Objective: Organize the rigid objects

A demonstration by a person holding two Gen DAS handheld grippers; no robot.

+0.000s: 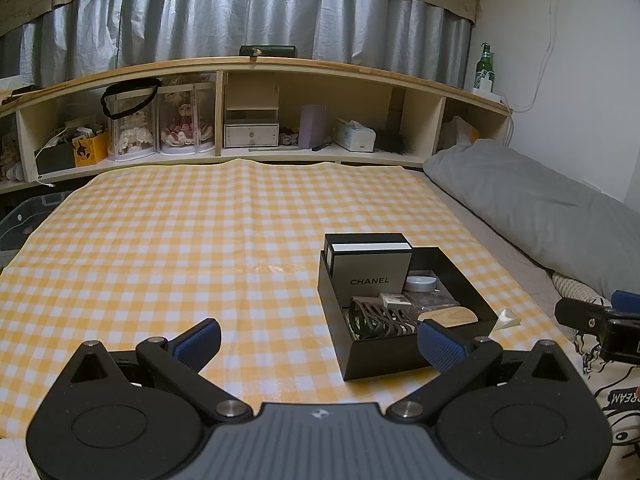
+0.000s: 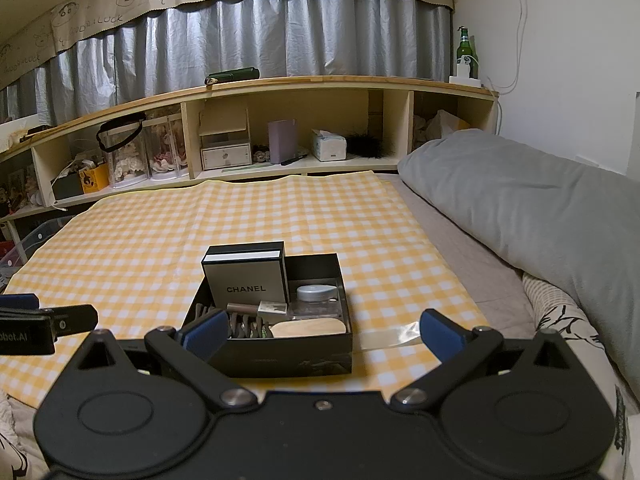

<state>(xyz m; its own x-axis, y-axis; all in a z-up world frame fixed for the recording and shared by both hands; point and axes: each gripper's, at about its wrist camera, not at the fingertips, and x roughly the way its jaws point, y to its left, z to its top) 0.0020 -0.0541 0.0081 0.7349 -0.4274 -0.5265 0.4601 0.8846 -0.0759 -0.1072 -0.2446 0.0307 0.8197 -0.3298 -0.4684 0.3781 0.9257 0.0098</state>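
pillow [image 2: 520, 200] beside black box [image 2: 280, 354]; perhaps tape [image 2: 390, 338] alongside.

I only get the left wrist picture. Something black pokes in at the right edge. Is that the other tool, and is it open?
Observer: Yes, that is the right tool. Its own camera shows the fingers spread wide, holding nothing.
Operator: And the white triangle beside the black box?
Observer: It is the end of a clear plastic strip lying flat on the checked cloth, right of the black box.
Operator: Anything inside that I miss?
Observer: A slim brown tube lies in front of the Chanel box, behind the hair claw.
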